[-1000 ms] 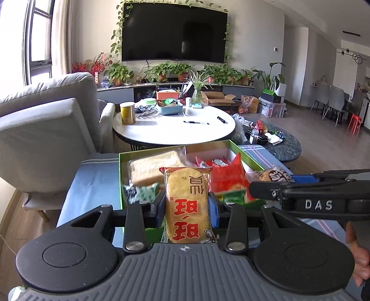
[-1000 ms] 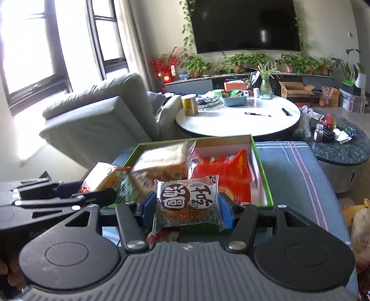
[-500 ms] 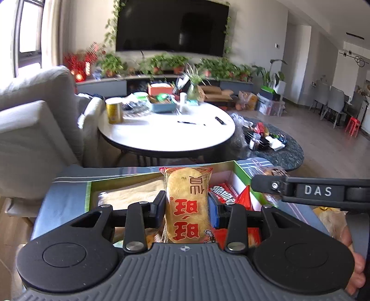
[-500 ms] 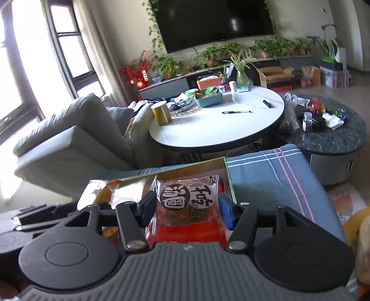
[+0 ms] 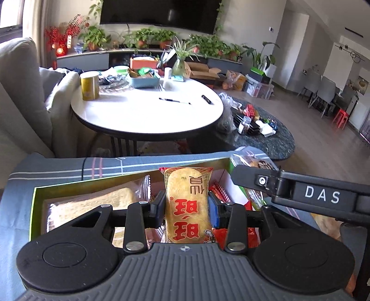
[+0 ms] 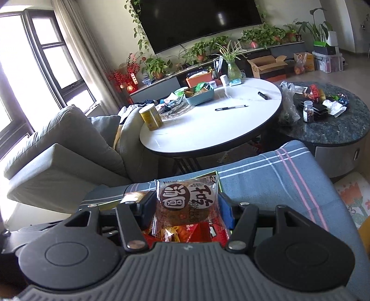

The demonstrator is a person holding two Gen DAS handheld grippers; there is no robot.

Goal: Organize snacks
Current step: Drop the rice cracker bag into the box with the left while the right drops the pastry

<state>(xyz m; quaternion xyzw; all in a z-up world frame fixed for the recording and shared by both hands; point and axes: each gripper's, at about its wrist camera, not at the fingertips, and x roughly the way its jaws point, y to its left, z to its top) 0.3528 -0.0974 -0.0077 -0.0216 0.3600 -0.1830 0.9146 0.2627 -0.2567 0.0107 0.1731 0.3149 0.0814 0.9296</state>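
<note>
Left gripper point(image 5: 187, 206): jaws closed on a yellow rice-cracker packet point(image 5: 187, 203) with red characters; packet stands upright between the fingers, its top edge above the fingertips, held over the green box point(image 5: 33, 208); the box sits on a blue-grey striped cloth point(image 5: 57, 166).

Box contents, left wrist view: a pale bread-like packet point(image 5: 92, 203) lies flat in the left part; red wrappers point(image 5: 219, 189) lie to the right of the held packet and below it; how the box is divided inside cannot be told, the gripper body covers most of it.

Right gripper point(image 6: 186, 205): jaws closed on a clear packet holding a brown round cake point(image 6: 186, 201), label with a dark circle and large characters facing the camera; packet held upright, slightly tilted; red wrappers point(image 6: 196, 233) visible directly below it, so it hangs above the right part of the box; only a corner of the green rim point(image 6: 217, 178) shows past the packet's top.

In the left wrist view the right gripper's black arm, marked DAS point(image 5: 321, 196), crosses the right side of the frame just beside the box's right wall; another clear snack packet point(image 5: 256, 162) shows beyond its tip, near the box's far right corner.

Surroundings: white round table point(image 5: 143, 115) beyond the cloth, carrying a yellow can point(image 5: 89, 85), a blue tray point(image 5: 143, 79) and a pen point(image 5: 174, 101); dark marble table point(image 6: 335, 125) to the right; grey sofa point(image 6: 69, 148) to the left; television point(image 6: 198, 20) on the far wall above a row of potted plants.
</note>
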